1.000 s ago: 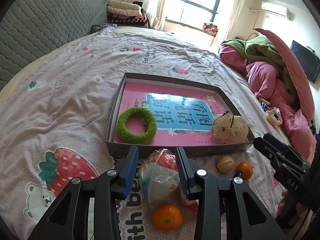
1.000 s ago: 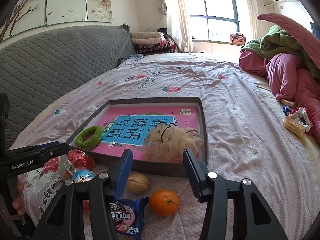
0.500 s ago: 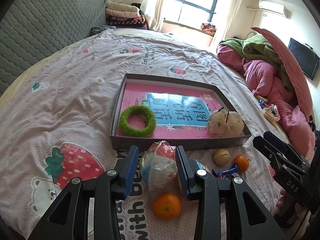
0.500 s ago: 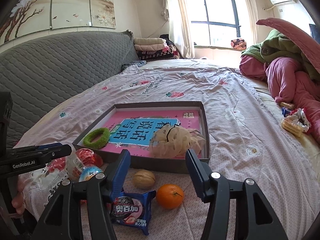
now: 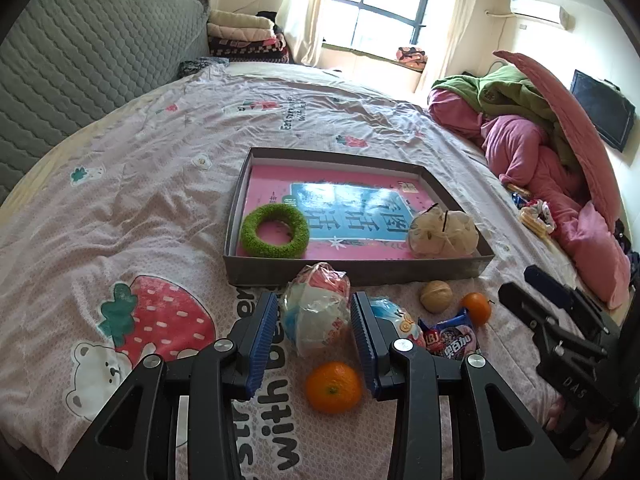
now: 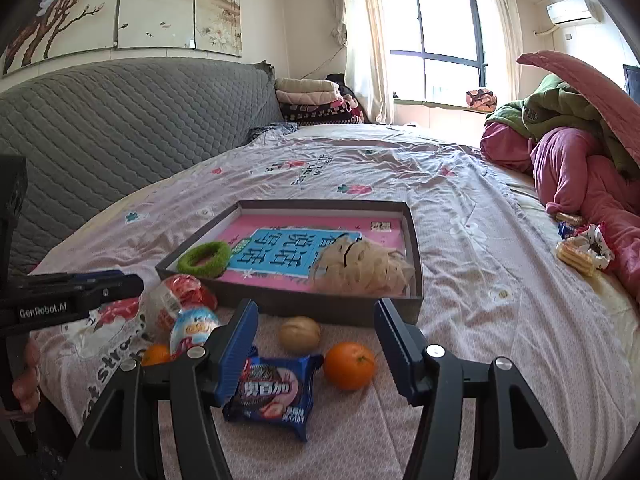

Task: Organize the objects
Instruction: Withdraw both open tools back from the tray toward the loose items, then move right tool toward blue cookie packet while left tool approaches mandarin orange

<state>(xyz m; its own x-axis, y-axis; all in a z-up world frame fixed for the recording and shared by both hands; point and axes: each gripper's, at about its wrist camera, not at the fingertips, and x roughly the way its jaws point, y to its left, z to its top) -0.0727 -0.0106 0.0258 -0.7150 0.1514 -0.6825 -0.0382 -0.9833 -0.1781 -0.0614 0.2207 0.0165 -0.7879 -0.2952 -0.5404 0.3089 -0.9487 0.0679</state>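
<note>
Left wrist view
Left gripper (image 5: 314,334): jaws apart, one on each side of the plastic-wrapped bundle (image 5: 318,312), not closed on it; I judge it is lined up for a grasp.
Tray (image 5: 360,272): on the bed, just beyond the bundle; it already holds the green ring (image 5: 275,231) near left and the beige mesh pouch (image 5: 443,234) near right, so it seems to be the collecting place.
Near orange (image 5: 333,387): loose on the bedsheet (image 5: 140,208), nearer than the bundle.

Right wrist view
Right gripper (image 6: 316,354): jaws wide apart, holding nothing, above the loose snacks.
Cookie packet (image 6: 274,394): beside the left jaw.
Walnut (image 6: 300,334), right orange (image 6: 349,365): between the jaws, waiting in front of the tray.
</note>
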